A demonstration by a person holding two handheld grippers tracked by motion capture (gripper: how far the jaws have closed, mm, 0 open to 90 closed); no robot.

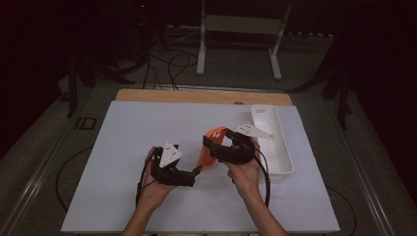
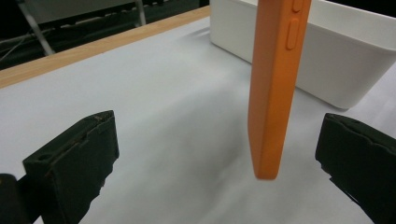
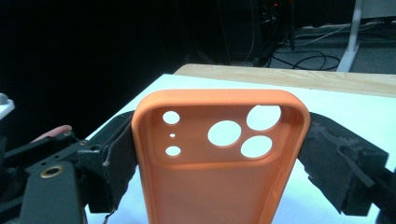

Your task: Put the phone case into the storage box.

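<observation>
An orange phone case [image 1: 205, 156] is held above the white table between my two grippers. My right gripper [image 1: 210, 149] is shut on its two long sides, and in the right gripper view the case [image 3: 219, 182] stands upright with its camera holes at the top and my right gripper [image 3: 224, 154] pressing both edges. My left gripper [image 1: 195, 173] sits just left of the case. In the left gripper view the case [image 2: 275, 88] hangs edge-on between the wide jaws of my left gripper [image 2: 219, 144], nearer the right one and touching neither.
A long white tray [image 1: 284, 153] lies right of my right hand, and its wall [image 2: 345, 56] stands close behind the case. A wooden strip [image 1: 196, 96] borders the table's far edge. Cables and a white stand lie on the floor beyond.
</observation>
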